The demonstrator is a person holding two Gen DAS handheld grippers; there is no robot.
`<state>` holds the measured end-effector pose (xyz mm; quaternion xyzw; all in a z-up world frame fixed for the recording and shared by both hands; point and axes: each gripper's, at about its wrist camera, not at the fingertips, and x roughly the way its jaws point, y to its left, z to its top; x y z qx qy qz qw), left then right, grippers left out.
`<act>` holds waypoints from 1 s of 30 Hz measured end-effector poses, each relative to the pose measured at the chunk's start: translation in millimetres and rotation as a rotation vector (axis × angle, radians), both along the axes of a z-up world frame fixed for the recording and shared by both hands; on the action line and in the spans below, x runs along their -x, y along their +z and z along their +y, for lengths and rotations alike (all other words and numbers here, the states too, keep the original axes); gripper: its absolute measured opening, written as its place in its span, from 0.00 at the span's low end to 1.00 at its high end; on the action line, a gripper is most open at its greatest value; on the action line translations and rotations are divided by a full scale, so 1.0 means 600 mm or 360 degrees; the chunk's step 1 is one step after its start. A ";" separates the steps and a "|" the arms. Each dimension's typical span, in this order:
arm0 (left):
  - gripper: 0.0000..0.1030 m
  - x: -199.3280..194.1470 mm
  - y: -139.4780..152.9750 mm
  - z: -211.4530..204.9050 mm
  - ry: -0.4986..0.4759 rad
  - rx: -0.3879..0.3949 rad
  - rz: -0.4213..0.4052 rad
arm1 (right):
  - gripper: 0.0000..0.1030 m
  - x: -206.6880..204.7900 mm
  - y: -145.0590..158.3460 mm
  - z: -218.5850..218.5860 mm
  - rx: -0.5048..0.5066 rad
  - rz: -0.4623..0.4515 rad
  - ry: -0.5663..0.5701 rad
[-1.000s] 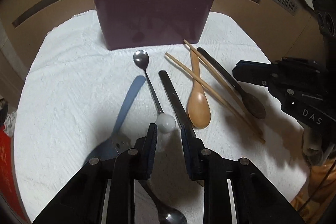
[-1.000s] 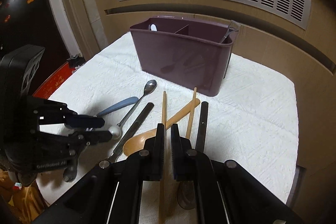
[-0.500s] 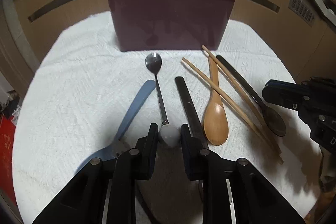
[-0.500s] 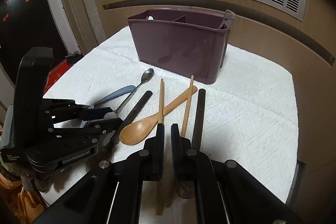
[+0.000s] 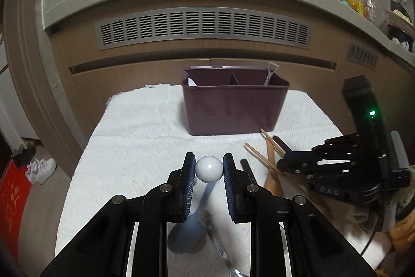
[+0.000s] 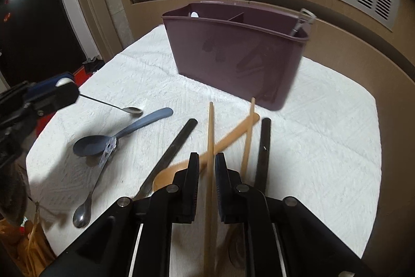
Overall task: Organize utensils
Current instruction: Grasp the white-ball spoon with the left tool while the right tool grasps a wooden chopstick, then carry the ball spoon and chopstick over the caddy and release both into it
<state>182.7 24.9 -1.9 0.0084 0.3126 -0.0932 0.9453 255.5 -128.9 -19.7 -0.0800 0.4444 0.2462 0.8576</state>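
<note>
left wrist view: left gripper (image 5: 209,169) clamps the spoon's white ball end (image 5: 209,169) above the cloth (image 5: 135,147).

2 chopsticks (image 6: 210,136); 5 spoons (image 6: 90,146); 1 caddy (image 6: 233,53)

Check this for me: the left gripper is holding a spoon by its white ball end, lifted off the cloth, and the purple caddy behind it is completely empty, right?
Not quite. The caddy is not empty: a metal utensil stands in its right compartment and something white shows in the left one, as the left wrist view shows. The rest holds: the left gripper grips the spoon's white ball, raised above the cloth.
</note>
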 end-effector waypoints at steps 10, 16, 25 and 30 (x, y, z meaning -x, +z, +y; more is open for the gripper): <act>0.22 -0.005 -0.001 0.055 -0.0022 0.0198 0.0031 | 0.22 -0.080 -0.048 0.068 0.0219 0.0057 -0.0013; 0.22 -0.002 0.000 0.061 -0.0033 0.0222 0.0048 | 0.05 -0.077 -0.051 0.081 0.0295 0.0032 -0.0023; 0.22 0.028 0.024 0.045 -0.0095 0.0223 0.0027 | 0.05 0.019 0.073 0.027 0.0082 -0.0241 -0.0103; 0.22 0.047 0.060 0.026 -0.0148 0.0212 -0.0021 | 0.05 0.070 0.134 0.009 -0.0001 -0.0360 -0.0084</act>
